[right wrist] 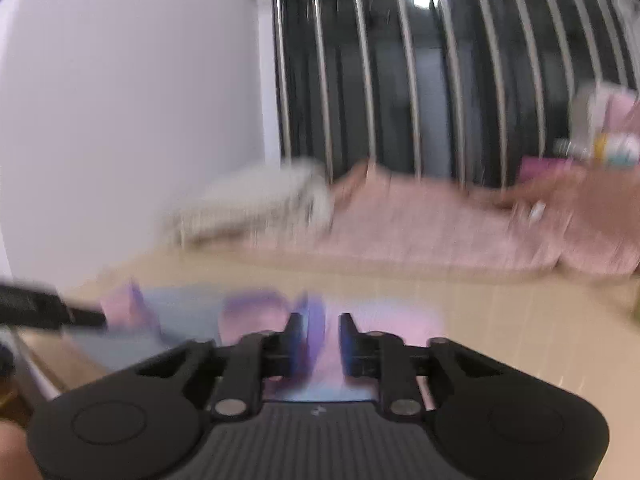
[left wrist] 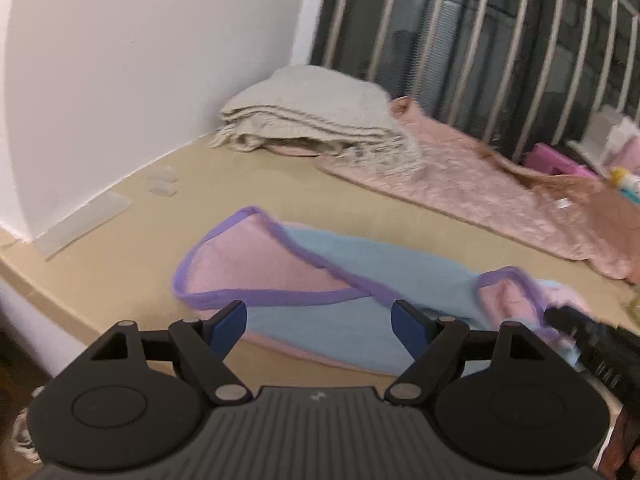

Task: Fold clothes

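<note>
Folding the blue garment, we keep the left gripper wide apart above it. The right gripper stands nearly together around its purple hem; whether it pinches, we cannot tell. We should grip firmly before lifting.

A white wall stands at the left and meets a beige mat that covers the surface. Near the corner lies a folded beige knitted blanket with a fringe, and its right end rests on a pink quilted cover that runs along the back toward the right. Behind these is a dark window with pale metal bars in front of it. At the far right, beside the bars, there are a bright pink box, some white boxes and a small yellow and turquoise item, too blurred to name. A flat clear plastic piece lies on the mat against the wall.
</note>
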### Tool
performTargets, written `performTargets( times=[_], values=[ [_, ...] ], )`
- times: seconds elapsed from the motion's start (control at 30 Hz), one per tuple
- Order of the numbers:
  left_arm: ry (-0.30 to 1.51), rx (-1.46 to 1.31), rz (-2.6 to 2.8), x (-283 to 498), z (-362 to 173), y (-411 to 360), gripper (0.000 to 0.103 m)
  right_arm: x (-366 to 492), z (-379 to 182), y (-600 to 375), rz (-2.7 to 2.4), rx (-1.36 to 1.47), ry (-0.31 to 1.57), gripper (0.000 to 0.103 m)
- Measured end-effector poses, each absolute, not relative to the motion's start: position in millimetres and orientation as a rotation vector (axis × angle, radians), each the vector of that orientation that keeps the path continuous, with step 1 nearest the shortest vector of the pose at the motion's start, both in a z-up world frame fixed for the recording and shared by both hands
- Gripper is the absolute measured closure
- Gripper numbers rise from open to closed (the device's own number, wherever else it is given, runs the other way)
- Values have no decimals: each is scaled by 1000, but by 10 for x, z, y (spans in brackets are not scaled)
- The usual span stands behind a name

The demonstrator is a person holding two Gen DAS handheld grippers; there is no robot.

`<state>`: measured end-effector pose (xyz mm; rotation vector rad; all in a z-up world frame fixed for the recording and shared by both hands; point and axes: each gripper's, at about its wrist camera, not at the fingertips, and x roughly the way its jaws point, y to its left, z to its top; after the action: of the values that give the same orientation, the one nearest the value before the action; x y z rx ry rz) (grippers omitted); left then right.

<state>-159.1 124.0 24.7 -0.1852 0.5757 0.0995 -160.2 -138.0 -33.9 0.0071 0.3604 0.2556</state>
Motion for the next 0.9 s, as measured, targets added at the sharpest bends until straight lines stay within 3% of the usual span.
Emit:
performTargets(
  times=[0.1, 0.27, 0.3, 0.37, 0.4, 0.43, 0.47, 0.5, 0.53, 0.77, 0.9],
  values=[
    [565, -159, 166, -1620, 194, 1254, 22, -1664, -336, -1321, 243, -62, 339, 82],
    [555, -189, 164, -1630, 211, 1314, 22, -1495, 78, -1367, 397, -113, 306, 64],
    [552, -188, 159, -1636, 218, 1310, 22, -1391, 126, -1348, 458, -135, 337, 56],
    [548, -180, 149, -1650, 230, 1296, 22, -1149, 175, -1296, 566, -179, 427, 55],
    [547, -179, 148, -1659, 234, 1291, 22, -1034, 163, -1258, 576, -200, 460, 57],
    [546, -178, 146, -1669, 237, 1287, 22, -927, 136, -1218, 577, -218, 491, 65],
    [547, -187, 146, -1677, 236, 1295, 22, -840, 98, -1190, 566, -224, 527, 75],
    [548, -196, 144, -1684, 232, 1302, 22, -757, 54, -1175, 560, -211, 580, 97],
    [550, -204, 141, -1688, 225, 1309, 22, -721, 37, -1198, 554, -169, 609, 101],
    [567, -186, 115, -1656, 175, 1232, 22, -940, 157, -1647, 433, 214, 559, 101],
    [571, -165, 99, -1623, 144, 1149, 22, -1078, 53, -1749, 282, 198, 558, 100]
  ],
)
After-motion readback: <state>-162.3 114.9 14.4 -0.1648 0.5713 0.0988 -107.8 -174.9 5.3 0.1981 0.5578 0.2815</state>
